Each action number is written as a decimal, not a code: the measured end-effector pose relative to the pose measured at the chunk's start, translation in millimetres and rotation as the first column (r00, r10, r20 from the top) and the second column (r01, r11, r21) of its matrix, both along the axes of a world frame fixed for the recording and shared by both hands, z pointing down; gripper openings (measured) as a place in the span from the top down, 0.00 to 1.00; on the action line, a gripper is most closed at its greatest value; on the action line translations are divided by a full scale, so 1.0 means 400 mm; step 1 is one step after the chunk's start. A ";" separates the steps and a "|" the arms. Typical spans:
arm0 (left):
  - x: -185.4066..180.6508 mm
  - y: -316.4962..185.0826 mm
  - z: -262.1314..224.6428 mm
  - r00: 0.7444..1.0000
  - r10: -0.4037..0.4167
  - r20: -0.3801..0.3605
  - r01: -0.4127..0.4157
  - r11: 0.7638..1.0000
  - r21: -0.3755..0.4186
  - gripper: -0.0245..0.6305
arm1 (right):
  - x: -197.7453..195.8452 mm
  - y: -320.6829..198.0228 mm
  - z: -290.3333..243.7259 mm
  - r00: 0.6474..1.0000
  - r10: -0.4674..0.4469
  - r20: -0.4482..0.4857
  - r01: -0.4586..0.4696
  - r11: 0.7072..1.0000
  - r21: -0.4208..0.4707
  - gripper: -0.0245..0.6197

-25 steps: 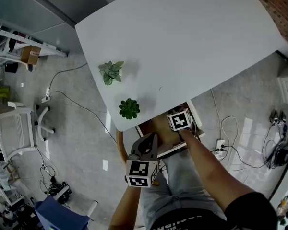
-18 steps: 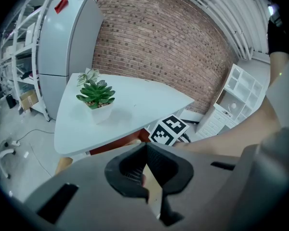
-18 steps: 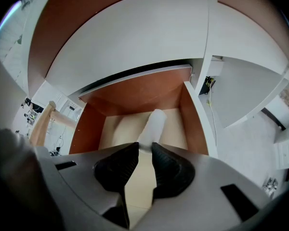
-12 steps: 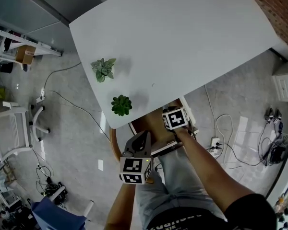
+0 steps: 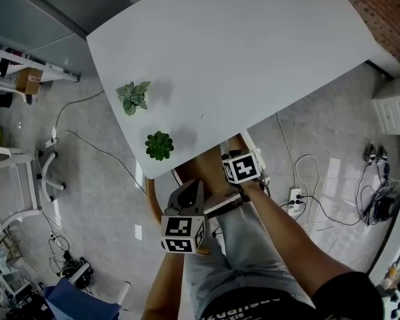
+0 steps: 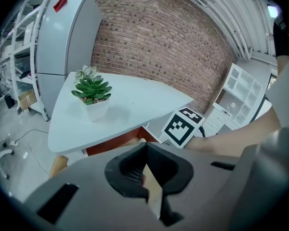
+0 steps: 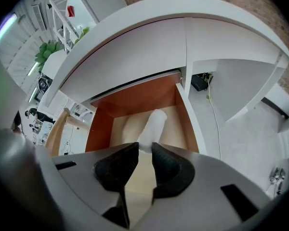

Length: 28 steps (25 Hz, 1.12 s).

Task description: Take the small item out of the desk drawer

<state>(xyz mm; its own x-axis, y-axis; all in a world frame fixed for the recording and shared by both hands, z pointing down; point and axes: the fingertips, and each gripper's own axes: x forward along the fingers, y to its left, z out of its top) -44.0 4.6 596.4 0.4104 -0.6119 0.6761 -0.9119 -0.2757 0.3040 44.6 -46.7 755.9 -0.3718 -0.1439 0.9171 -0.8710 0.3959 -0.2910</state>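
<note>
Right gripper (image 7: pixel 144 150) has raised the white item (image 7: pixel 154 121) slightly from the drawer (image 7: pixel 99 128)

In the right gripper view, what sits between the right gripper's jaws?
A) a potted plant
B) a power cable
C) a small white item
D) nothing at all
C: the right gripper is closed on the small white item, holding it above the open drawer.

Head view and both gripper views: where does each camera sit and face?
Head view: head-mounted, steeply down on the desk; both forearms, lap.
Left gripper view: behind the left gripper, across the desk toward the brick wall; right forearm.
Right gripper view: behind the right gripper, down into the drawer; jaws only.
Shared: the dark plant, in head and left gripper views.
</note>
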 end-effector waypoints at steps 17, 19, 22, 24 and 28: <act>0.008 0.004 0.007 1.000 0.029 -0.008 -0.029 1.000 0.003 0.97 | 0.015 0.055 -0.090 0.997 0.057 0.058 -0.058 0.998 0.017 0.83; 0.012 0.003 0.007 0.999 0.036 -0.007 -0.036 0.999 0.004 0.97 | 0.019 0.060 -0.102 0.995 0.068 0.067 -0.069 0.997 0.020 0.83; 0.019 0.002 0.008 0.999 0.043 -0.005 -0.043 0.999 0.003 0.97 | 0.026 0.065 -0.119 0.993 0.079 0.085 -0.082 0.996 0.028 0.83; 0.024 0.001 0.007 0.999 0.047 -0.006 -0.047 0.999 0.002 0.97 | 0.031 0.069 -0.129 0.992 0.087 0.094 -0.090 0.995 0.032 0.83; 0.032 0.002 0.003 0.999 0.052 -0.009 -0.052 0.999 0.002 0.97 | 0.040 0.072 -0.150 0.989 0.097 0.108 -0.102 0.994 0.044 0.83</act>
<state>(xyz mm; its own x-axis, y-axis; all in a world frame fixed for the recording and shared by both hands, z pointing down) -31.1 5.6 597.6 0.4479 -0.5910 0.6709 -0.8935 -0.3233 0.3117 60.5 -18.1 695.8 -0.4479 -0.2291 0.8642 -0.8722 0.3247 -0.3660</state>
